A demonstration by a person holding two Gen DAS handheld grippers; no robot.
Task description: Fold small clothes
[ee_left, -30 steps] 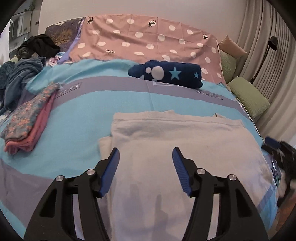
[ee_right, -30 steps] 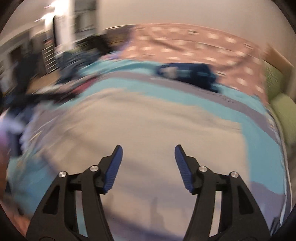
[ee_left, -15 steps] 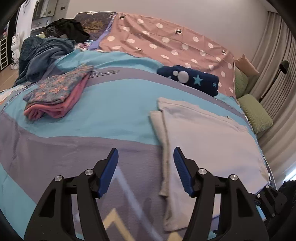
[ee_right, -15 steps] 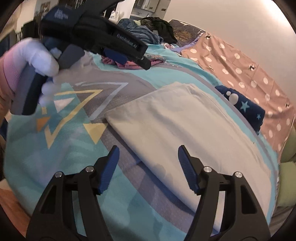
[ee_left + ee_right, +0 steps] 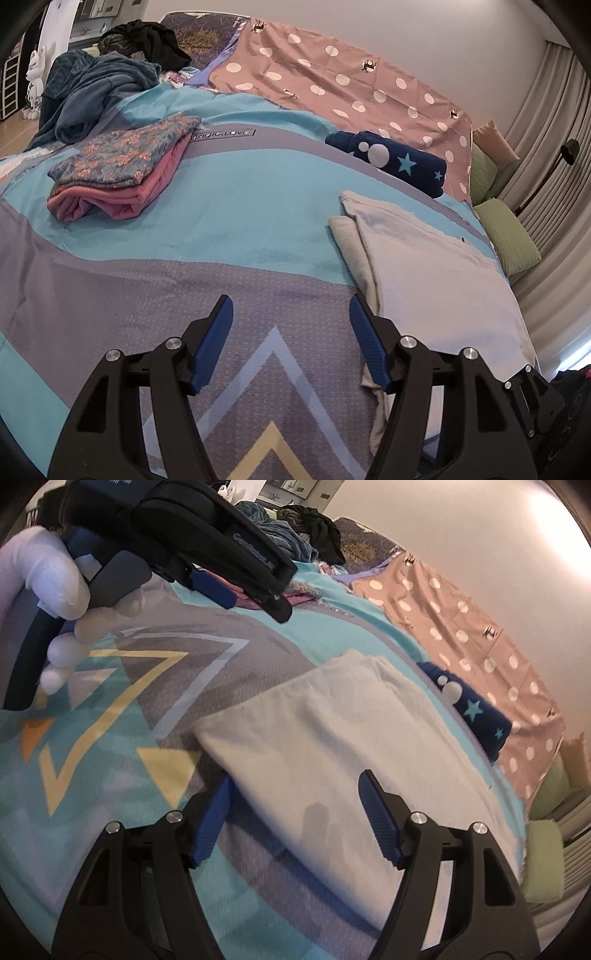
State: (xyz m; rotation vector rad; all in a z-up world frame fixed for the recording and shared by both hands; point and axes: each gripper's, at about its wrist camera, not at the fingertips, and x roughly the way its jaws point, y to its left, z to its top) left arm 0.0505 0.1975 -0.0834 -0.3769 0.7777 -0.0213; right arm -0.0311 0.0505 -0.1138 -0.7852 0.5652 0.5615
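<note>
A white garment [image 5: 436, 266] lies flat and folded on the bed's patterned quilt [image 5: 184, 240]. My left gripper [image 5: 291, 302] hovers over bare quilt just left of the garment's left edge, its jaws opening with nothing between them. In the right wrist view the same white garment [image 5: 351, 731] fills the middle. My right gripper [image 5: 295, 779] is open and low at its near edge. The cloth's edge lies between the fingers and the pads do not press on it. A white-gloved hand [image 5: 55, 587] holds the left gripper [image 5: 255, 594] at upper left.
A folded floral and pink stack [image 5: 118, 166] sits at the left of the bed. A navy starry bundle [image 5: 391, 158] lies behind the white garment. Unfolded dark clothes [image 5: 96, 92] are piled at the far left. Green pillows [image 5: 509, 236] line the right side.
My left gripper slid left off the white garment to its left edge. My right gripper swung round and sank to the garment's near edge, and its blurred view has sharpened.
</note>
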